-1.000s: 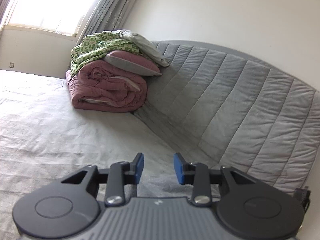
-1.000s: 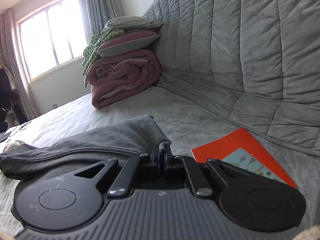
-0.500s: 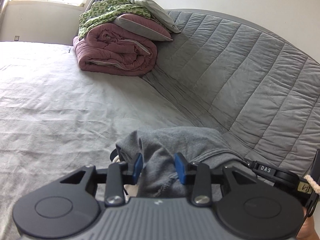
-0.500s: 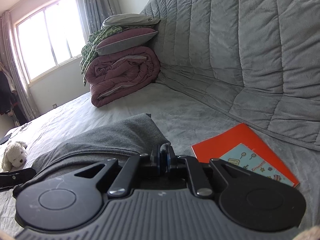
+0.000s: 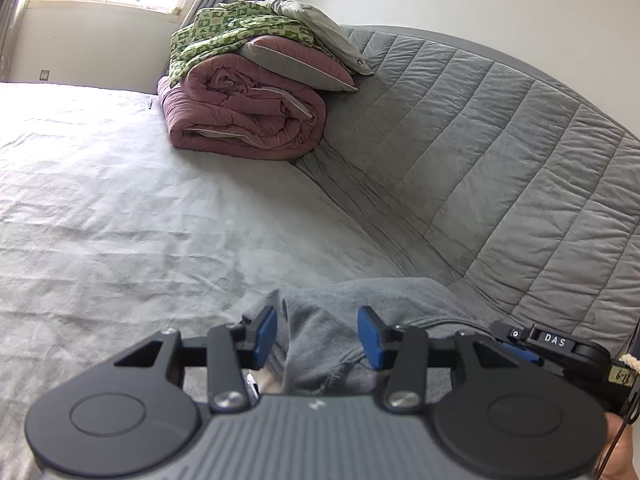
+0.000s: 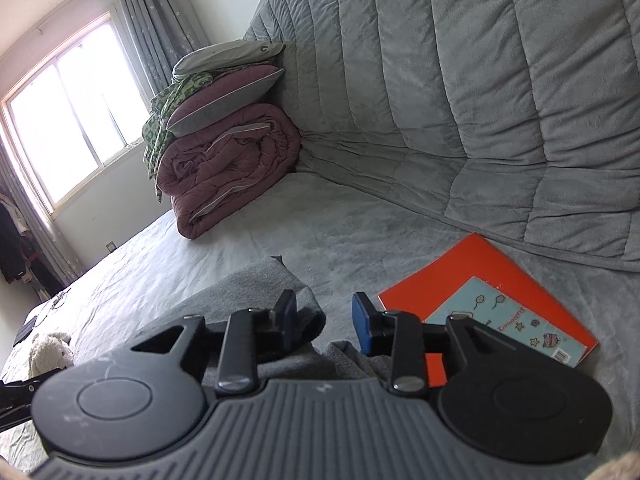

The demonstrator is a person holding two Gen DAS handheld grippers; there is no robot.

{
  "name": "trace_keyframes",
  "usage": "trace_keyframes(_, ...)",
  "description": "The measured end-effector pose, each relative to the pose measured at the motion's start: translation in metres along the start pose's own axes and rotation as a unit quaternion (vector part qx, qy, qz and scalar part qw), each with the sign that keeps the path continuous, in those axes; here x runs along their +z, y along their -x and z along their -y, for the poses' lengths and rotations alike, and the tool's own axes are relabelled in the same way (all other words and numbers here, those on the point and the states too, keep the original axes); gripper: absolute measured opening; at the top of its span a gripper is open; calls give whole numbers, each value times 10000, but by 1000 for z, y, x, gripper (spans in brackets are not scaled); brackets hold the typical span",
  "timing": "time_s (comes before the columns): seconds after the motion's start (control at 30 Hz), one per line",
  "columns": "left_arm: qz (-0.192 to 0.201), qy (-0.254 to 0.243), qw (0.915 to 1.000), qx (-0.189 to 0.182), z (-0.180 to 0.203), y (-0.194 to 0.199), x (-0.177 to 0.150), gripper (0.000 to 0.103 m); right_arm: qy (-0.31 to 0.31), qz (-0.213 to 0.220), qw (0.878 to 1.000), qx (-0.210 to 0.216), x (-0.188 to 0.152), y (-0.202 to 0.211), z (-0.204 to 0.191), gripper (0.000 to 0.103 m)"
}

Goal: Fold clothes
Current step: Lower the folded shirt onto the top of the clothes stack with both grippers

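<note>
A grey garment (image 5: 360, 300) lies on the grey bed sheet (image 5: 120, 220) near the quilted backrest. My left gripper (image 5: 318, 338) is open, its blue pads on either side of a bunched fold of the garment. The right gripper's body shows at the right edge of this view. In the right wrist view the garment (image 6: 248, 284) lies flat under my right gripper (image 6: 324, 316), which is open and holds nothing; a dark fold of cloth sits by its left finger.
A rolled maroon quilt (image 5: 244, 116) with pillows and a green patterned cloth stands at the far end by the window. An orange book (image 6: 488, 296) lies right of the garment. A plush toy (image 6: 48, 352) lies at the left. A grey quilted backrest (image 5: 500, 168) runs along the right.
My right gripper has opened and let go of the grey garment. My left gripper has come over the garment, which now sits between its open pads.
</note>
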State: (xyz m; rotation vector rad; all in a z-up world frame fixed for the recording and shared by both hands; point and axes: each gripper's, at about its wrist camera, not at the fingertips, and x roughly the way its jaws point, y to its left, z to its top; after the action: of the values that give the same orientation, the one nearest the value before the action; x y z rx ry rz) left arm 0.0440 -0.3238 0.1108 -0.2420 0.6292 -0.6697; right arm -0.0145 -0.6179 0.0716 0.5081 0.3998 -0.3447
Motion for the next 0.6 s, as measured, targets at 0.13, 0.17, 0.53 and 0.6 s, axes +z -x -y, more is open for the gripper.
trace_keyframes(0.13, -72, -67, 9999, 42, 5, 7, 2, 53, 114, -39, 9999, -34, 2, 10, -8, 40)
trace_keyframes(0.17, -100, -76, 9999, 54, 5, 9, 2, 53, 149, -40, 9999, -48, 2, 12, -10, 41)
trace_keyframes(0.53, -280, -215, 9986, 399, 17, 43, 6, 78, 474, -65, 9988, -83, 13, 53, -40, 54)
trace_keyframes(0.6, -300, -228, 9983, 451, 18, 50, 5, 86, 565, -96, 9983, -80, 13, 61, -47, 58)
